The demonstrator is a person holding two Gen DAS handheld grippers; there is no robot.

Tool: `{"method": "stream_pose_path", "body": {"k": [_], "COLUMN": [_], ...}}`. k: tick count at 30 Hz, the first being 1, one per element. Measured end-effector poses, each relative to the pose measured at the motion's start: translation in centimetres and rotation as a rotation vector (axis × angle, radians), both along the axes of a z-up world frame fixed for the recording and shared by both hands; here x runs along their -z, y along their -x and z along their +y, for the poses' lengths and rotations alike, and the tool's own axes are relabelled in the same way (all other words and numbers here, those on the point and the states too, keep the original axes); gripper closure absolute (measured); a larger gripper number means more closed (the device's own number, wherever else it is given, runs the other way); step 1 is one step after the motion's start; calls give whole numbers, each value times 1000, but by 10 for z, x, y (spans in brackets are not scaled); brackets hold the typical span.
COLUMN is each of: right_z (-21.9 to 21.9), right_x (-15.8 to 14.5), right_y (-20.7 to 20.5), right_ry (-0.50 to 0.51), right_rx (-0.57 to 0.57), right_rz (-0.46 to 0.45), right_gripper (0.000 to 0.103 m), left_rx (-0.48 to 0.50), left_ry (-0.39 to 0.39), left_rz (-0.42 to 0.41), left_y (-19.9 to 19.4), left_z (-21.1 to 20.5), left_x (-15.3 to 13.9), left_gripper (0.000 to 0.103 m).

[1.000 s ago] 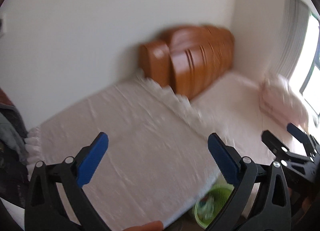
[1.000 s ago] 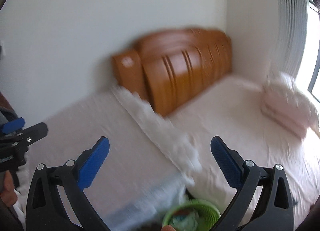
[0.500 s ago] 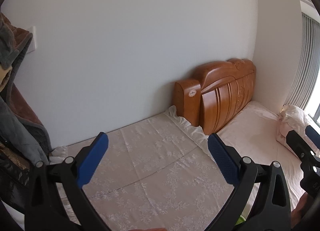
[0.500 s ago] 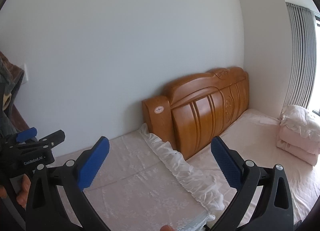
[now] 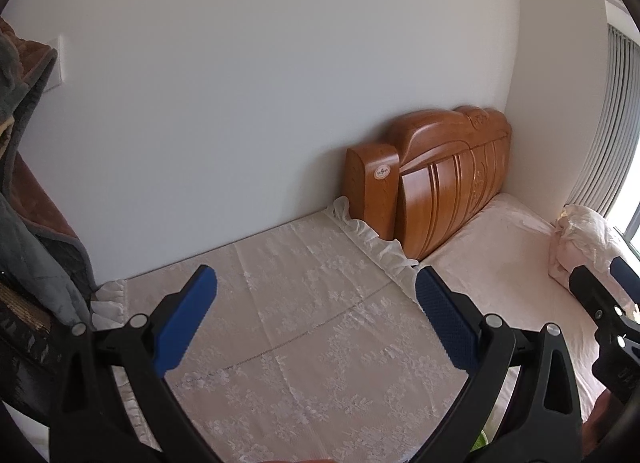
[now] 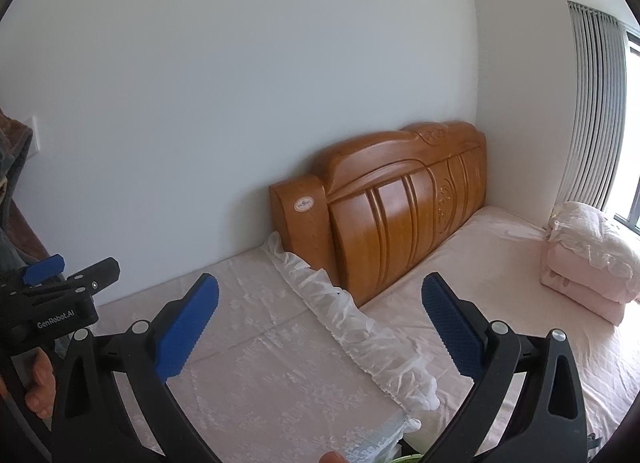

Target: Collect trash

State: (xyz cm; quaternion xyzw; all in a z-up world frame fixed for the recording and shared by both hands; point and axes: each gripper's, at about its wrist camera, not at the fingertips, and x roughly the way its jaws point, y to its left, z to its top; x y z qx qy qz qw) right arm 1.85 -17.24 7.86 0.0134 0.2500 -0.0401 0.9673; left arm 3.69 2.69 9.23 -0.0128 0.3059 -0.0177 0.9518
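Left gripper spread apart and empty, right gripper likewise, "GenRobot.AI" lettering lower left, oval sticker unreadable on headboard

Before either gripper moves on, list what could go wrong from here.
1. No trash shows in front of either open gripper; only a green sliver peeks at the right wrist view's bottom edge, so a reach down there would be nearly blind.
2. The lace cloth and its ruffled trim lie right below the left gripper and right gripper; the fingers could snag them.
3. The grippers sit close side by side and could bump.
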Motion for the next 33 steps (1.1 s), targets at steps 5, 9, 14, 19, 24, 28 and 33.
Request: {"method": "stream_pose_path", "body": {"k": [5, 9, 14, 19, 24, 28, 33], "right_z": [-1, 0, 1, 2, 1, 0, -1], "right_x": [0, 0, 1, 1, 1, 0, 0], "right_y": [0, 0, 1, 1, 3, 5, 7], "right_ry": [-1, 5, 9, 10, 11, 12, 11], "right_rx": [5, 8, 11, 18, 20, 24, 27], "right_rz": [-1, 0, 2, 3, 4, 0, -1], "right_gripper": [2, 2, 2, 2, 2, 2, 2], "left_rx": [9, 11, 16, 20, 25, 27, 26], "left_ry": [-6, -6, -1, 1, 1, 2, 2], "left_rz": [2, 2, 9, 14, 18, 20, 20], "left_y": [3, 5, 3, 6, 8, 8, 8], "left_z": [-2, -2, -2, -3, -3, -3, -3], "left_x": [0, -1, 0, 0, 1, 0, 0], "left_gripper": [8, 8, 8, 8, 8, 8, 8]}}
